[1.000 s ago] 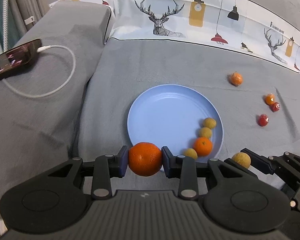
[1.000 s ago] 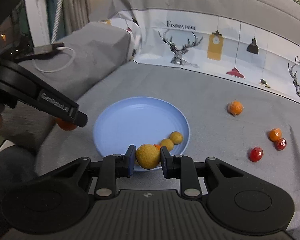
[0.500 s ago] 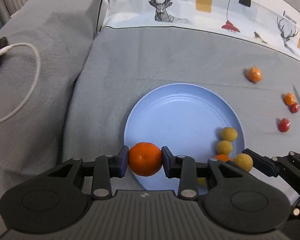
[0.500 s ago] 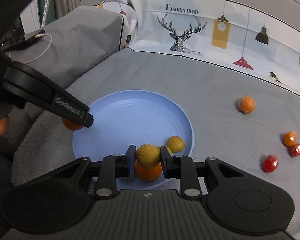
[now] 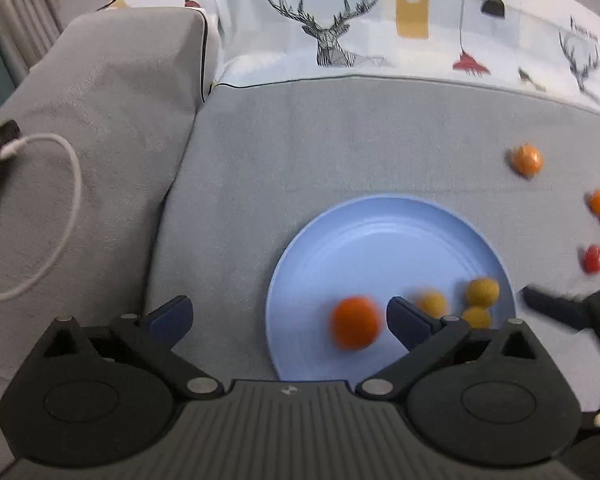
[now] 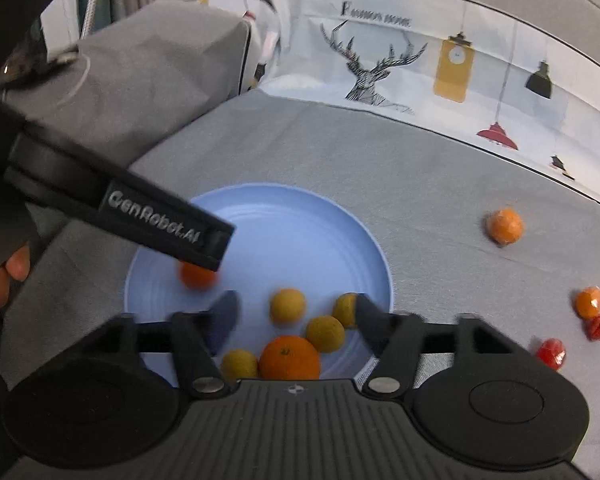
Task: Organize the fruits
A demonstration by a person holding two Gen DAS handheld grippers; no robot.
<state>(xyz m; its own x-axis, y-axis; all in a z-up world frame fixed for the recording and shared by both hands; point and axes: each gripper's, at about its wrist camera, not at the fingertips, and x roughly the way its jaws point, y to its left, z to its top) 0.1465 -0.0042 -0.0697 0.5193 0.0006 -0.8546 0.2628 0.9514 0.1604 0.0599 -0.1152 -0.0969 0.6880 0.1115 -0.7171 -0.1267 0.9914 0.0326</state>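
Observation:
A blue plate (image 5: 380,240) (image 6: 300,216) lies on the grey sofa seat. My left gripper (image 5: 288,316) is open over the plate's left edge; a blurred orange (image 5: 355,327) (image 6: 196,276) is on the plate between its fingers. My right gripper (image 6: 292,312) is open over the plate's near side; a yellow fruit (image 6: 287,305) sits between its fingers. Several yellow fruits (image 6: 325,333) and another orange (image 6: 290,358) lie on the plate. An orange fruit (image 6: 504,226) (image 5: 526,159) lies on the seat to the right.
Small orange (image 6: 589,301) and red (image 6: 550,354) fruits lie on the seat at far right. A grey armrest (image 5: 80,120) with a white cable (image 5: 72,184) stands at left. A printed cushion (image 5: 380,32) backs the seat.
Both grippers have opened and let go of their fruits. The orange and the yellow fruit now lie on the plate. Both views have moved closer over the plate.

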